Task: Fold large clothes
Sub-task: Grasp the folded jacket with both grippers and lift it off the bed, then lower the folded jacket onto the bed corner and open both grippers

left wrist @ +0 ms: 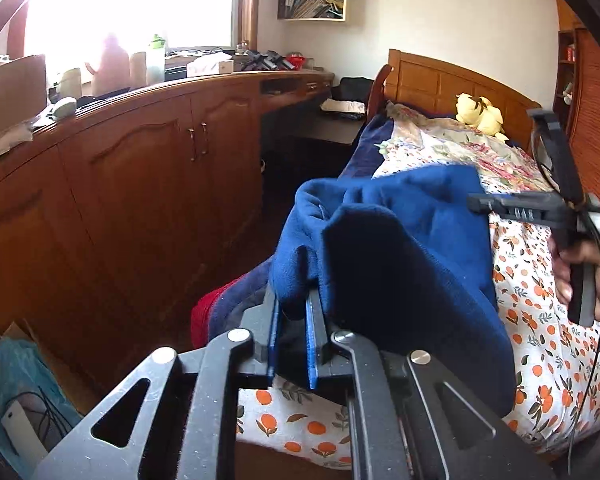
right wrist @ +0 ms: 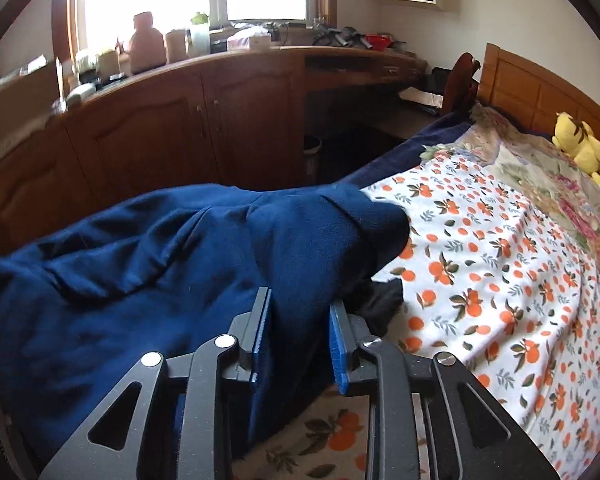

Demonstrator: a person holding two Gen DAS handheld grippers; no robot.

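Left wrist: left gripper (left wrist: 294, 300) fingers clamped on blue fleece garment (left wrist: 400, 240).

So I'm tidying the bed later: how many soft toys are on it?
1. A yellow soft toy sits by the headboard at the far end of the bed; the blue garment may hide others.
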